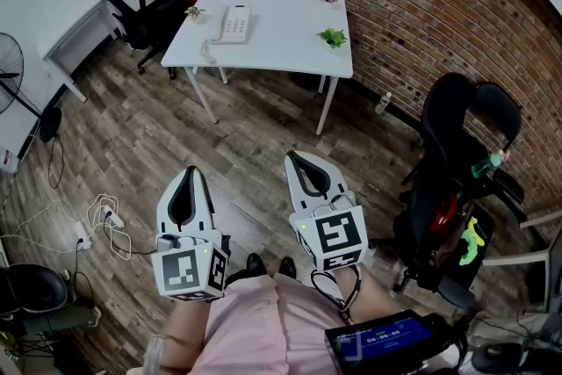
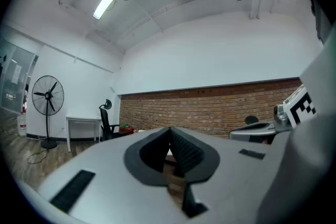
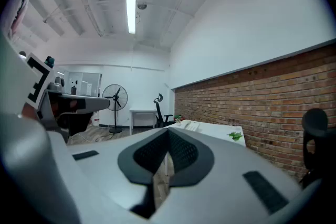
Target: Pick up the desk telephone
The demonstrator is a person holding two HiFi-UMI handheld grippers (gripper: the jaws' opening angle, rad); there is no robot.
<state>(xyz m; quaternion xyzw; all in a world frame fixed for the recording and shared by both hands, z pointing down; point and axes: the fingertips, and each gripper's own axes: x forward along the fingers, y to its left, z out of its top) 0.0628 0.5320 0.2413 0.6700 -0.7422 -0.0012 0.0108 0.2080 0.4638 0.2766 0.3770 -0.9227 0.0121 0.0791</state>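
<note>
A white desk telephone (image 1: 234, 24) lies on the left part of a white table (image 1: 281, 48) by the brick wall, far ahead of me. Its coiled cord hangs near the table's left edge. Both grippers are held low over the wooden floor, well short of the table. My left gripper (image 1: 188, 172) is shut with nothing in it, and my right gripper (image 1: 292, 157) is shut and empty too. In the right gripper view the telephone (image 3: 190, 125) shows small on the distant table (image 3: 220, 130). The left gripper view shows its jaws (image 2: 169, 130) closed, with the brick wall beyond.
A small green plant (image 1: 332, 37) sits on the table's right side, another tiny one (image 1: 194, 12) at its left. A black office chair (image 1: 132, 6) stands left of the table, a second chair (image 1: 457, 180) with toys at my right. Cables and a power strip (image 1: 92, 228) lie on the floor, left.
</note>
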